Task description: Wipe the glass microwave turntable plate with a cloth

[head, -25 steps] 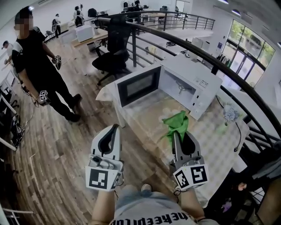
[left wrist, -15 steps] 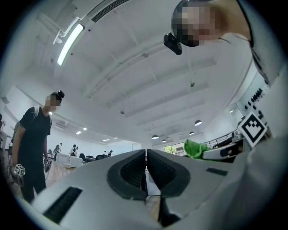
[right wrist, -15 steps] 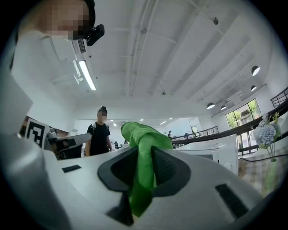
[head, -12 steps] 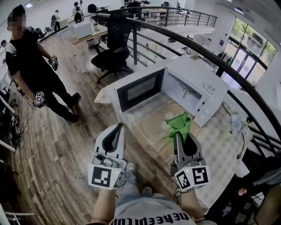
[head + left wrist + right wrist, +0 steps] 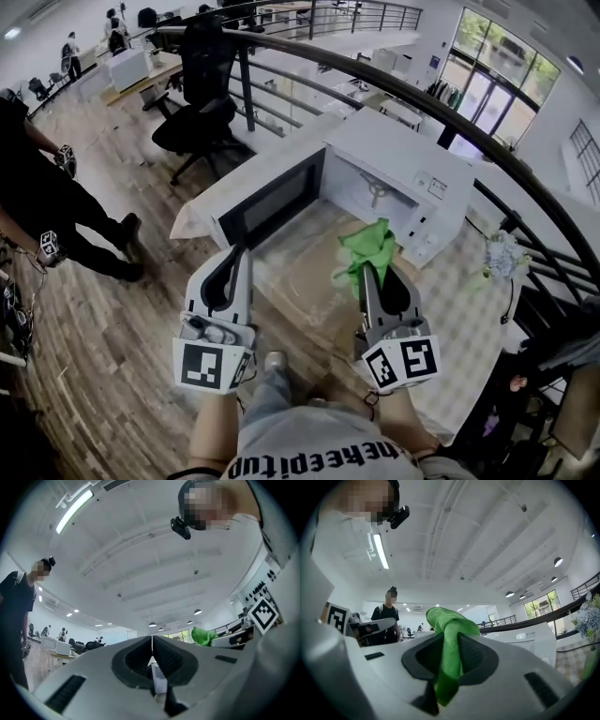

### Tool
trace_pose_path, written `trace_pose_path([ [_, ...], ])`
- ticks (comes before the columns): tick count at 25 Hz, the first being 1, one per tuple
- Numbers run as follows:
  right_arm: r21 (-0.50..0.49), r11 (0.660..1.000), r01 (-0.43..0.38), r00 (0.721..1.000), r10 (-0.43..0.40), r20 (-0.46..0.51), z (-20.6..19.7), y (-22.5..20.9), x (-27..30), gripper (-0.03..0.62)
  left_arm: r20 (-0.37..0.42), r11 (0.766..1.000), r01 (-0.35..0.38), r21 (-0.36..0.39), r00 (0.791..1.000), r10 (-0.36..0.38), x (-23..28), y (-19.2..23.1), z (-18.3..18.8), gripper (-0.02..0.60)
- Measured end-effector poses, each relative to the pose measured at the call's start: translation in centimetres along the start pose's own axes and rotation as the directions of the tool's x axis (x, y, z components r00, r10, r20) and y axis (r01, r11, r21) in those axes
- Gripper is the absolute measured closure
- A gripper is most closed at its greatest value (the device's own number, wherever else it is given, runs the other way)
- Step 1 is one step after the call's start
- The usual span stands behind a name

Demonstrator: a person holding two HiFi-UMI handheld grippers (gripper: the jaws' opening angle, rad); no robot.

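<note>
The white microwave (image 5: 412, 173) stands open on the table, its door (image 5: 267, 202) swung out to the left. Its cavity shows only the bare drive hub (image 5: 379, 187). On the tablecloth in front of it is a pale round patch (image 5: 302, 267), too faint to tell whether it is the glass plate. My right gripper (image 5: 367, 270) is shut on a green cloth (image 5: 368, 246) that bunches above its tips; the cloth (image 5: 447, 634) also fills the jaws of this gripper (image 5: 449, 644) in the right gripper view. My left gripper (image 5: 238, 253) hovers over the table's near left edge, and this gripper (image 5: 151, 640) is shut on nothing.
A curved black railing (image 5: 450, 112) runs behind the table. A black office chair (image 5: 202, 112) stands at the back left. A person in black (image 5: 37, 206) holding grippers stands on the wooden floor at the far left. A flower vase (image 5: 497, 255) sits at the table's right.
The view has moved closer to the microwave and table. Both grippers keep their pose, the cloth still held. The person in black has slid toward the left edge of the frame.
</note>
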State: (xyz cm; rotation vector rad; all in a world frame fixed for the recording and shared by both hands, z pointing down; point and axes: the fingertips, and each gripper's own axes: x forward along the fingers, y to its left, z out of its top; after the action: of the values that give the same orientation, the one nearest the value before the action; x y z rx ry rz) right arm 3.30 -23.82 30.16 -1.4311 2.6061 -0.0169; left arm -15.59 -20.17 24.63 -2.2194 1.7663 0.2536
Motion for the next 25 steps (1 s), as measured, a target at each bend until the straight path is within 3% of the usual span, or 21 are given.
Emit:
trace_pose_path([
  [9, 0.013, 0.998, 0.062, 0.997, -0.061, -0.056, -2.2, -0.5, 4.8, 0.510, -0.015, 0.994, 0.103, -0.034, 0.995, -0.103, 4.6, 2.3, -2.7, 0.571],
  [15, 0.070, 0.994, 0.078, 0.986, -0.067, -0.154, -6.6, -0.4, 7.4, 0.510, -0.037, 0.988, 0.148, -0.049, 0.988, -0.149, 5.3, 3.4, -4.8, 0.571],
  [22, 0.136, 0.986, 0.092, 0.951, -0.046, -0.304, -13.3, -0.1, 9.2, 0.510, -0.069, 0.982, 0.166, -0.092, 0.982, -0.173, 5.1, 4.2, -7.3, 0.571],
  [25, 0.169, 0.981, 0.098, 0.931, -0.030, -0.364, -16.1, 0.0, 9.8, 0.510, -0.136, 0.976, 0.191, -0.108, 0.969, -0.205, 4.3, 4.0, -9.5, 0.571],
])
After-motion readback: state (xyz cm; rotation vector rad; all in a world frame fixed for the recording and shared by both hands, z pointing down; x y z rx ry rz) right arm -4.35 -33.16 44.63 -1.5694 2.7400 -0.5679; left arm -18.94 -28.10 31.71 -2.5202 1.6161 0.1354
